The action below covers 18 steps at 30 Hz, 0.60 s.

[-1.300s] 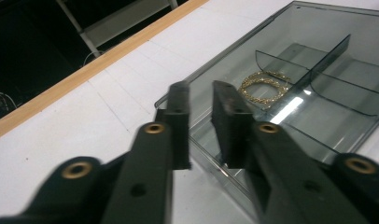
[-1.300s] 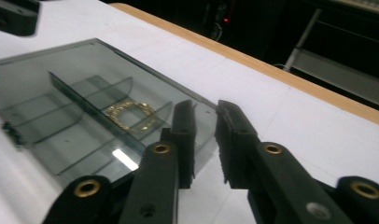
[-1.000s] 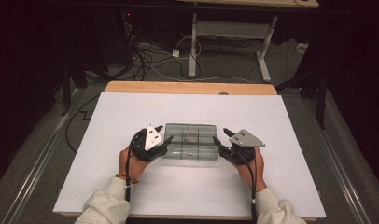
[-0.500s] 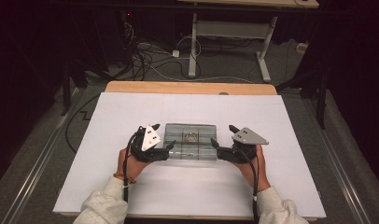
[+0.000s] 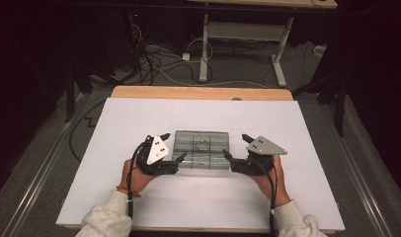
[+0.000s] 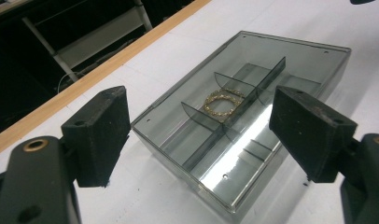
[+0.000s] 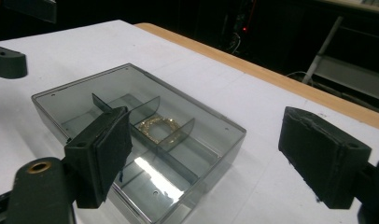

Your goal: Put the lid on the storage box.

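Flanking a smoked-grey clear plastic box [image 5: 202, 149] on a white-topped table [image 5: 139, 118], a person's two hands hold their grippers level at its short ends. Nearest the camera come pale sleeves [image 5: 107, 219], then the left gripper [image 5: 178, 160] at the box's left end and the right gripper [image 5: 228, 159] at its right end, each aimed inward. The jaws of both have just been opening and stand wide apart, with nothing pressed between the pads; in the left gripper view the box's near corner sits in the gap between the two black pads [image 6: 101, 133], clear of both. In the right gripper view the box lies ahead and to the left, partly behind the left-hand pad [image 7: 106, 151]. Thin dividers split the box into compartments, and a gold-coloured bracelet [image 6: 221, 102] lies flat in a middle compartment along the box's far side. Beyond the box the table's wooden edge [image 5: 201, 92] shows, with cables [image 5: 154, 64] on the floor behind.
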Tool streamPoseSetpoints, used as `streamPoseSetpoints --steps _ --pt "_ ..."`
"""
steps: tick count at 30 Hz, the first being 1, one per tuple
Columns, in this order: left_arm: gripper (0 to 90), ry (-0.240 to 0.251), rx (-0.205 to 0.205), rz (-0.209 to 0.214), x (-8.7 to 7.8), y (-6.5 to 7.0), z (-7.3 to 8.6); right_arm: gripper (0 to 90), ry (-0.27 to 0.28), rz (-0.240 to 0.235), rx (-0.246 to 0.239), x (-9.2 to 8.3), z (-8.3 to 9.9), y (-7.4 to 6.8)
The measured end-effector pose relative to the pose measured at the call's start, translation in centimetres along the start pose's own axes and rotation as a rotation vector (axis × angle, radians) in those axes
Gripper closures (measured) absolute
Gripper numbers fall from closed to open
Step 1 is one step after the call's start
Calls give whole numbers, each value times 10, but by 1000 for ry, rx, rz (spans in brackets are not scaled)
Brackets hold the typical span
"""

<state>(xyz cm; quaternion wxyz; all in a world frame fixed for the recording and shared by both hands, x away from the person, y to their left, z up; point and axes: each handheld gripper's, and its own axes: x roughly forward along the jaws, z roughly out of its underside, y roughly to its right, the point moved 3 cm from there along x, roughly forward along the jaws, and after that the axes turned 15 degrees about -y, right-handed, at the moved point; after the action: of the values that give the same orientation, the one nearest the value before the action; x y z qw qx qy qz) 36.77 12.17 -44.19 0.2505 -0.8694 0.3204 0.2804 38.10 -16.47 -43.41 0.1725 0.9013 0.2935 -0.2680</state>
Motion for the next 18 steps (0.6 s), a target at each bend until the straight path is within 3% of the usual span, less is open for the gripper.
streamPoseSetpoints --steps 9,18 --pt "201 3 26 9 -8 6 3 200 33 9 -25 -14 0 -2" --pt "201 -9 41 -6 -17 6 16 175 22 35 -47 -26 6 -7"
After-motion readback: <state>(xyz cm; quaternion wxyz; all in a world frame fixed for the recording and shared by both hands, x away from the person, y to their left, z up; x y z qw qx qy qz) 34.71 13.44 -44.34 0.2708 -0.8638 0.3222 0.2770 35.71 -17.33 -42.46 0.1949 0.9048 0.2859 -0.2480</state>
